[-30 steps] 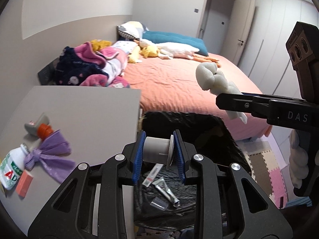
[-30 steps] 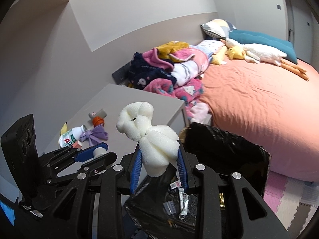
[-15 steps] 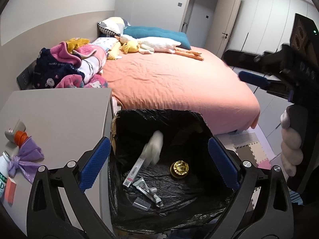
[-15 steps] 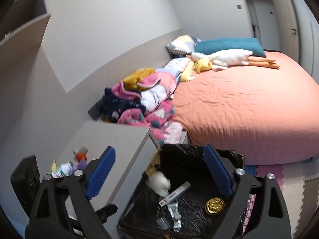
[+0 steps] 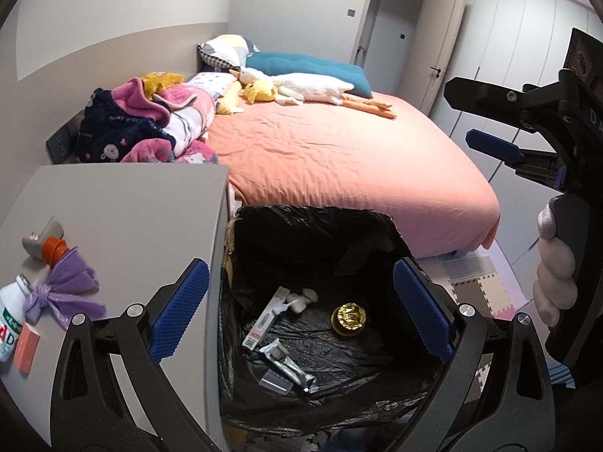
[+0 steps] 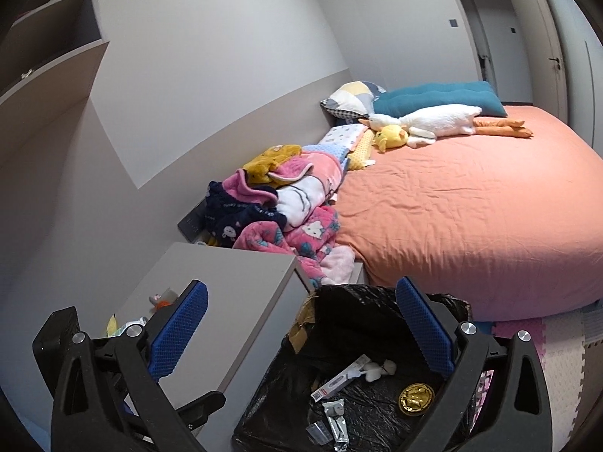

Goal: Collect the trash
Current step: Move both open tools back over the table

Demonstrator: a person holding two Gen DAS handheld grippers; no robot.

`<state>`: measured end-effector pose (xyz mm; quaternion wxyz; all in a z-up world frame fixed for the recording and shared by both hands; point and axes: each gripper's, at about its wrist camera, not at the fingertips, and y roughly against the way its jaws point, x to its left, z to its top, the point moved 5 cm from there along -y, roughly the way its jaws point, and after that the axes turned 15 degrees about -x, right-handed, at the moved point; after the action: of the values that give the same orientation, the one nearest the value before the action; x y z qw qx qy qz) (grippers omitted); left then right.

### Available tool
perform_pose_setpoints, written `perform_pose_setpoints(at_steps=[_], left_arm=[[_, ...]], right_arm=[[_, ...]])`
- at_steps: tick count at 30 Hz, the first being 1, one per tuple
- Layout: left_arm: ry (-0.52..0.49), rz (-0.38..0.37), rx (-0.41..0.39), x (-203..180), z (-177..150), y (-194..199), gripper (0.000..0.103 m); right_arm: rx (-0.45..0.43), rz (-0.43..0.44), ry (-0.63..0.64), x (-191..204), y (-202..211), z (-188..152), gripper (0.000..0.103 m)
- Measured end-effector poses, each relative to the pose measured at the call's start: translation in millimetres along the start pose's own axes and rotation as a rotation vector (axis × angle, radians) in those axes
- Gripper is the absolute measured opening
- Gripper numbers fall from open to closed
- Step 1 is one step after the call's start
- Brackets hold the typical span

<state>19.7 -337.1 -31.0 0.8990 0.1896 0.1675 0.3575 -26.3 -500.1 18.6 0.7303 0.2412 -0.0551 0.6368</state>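
Both claws hang spread wide and empty over the bin (image 5: 241,233): the left claw (image 5: 299,307) and the right claw (image 6: 301,326). Down in its black liner lie a white foam piece (image 5: 301,297), a flat box (image 5: 265,316), a crumpled tube (image 5: 288,367) and a gold lid (image 5: 348,318). Beside the bin, the grey surface (image 5: 132,218) carries a purple bow (image 5: 62,293) and a bottle (image 5: 9,320). Beyond is the bed (image 5: 339,158).

Little can be read. On the white bottle (image 5: 9,322) at the near left edge of the desk (image 5: 124,226), the red letters "AD" show, cut off by the frame. On the right tool (image 5: 527,128), white letters begin with "D"; the rest is cut off. The print on the flat box (image 5: 264,320) in the bin is too small to read.
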Motion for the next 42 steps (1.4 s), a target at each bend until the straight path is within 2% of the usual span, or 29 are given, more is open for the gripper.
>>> perform_pose_setpoints(at_steps=[29,42], left_arm=[[0.084,0.171,-0.017,91.2,-24.1,61.0,0.095],[0.143,0.281,-0.023,145.2,-38.9,91.3,0.095]], right_arm=[[0.142,0.175,0.093,114.0,-42.8,-51.5,0.100],[0.199,0.274,0.173,175.9,-63.0,-77.6,0.100]])
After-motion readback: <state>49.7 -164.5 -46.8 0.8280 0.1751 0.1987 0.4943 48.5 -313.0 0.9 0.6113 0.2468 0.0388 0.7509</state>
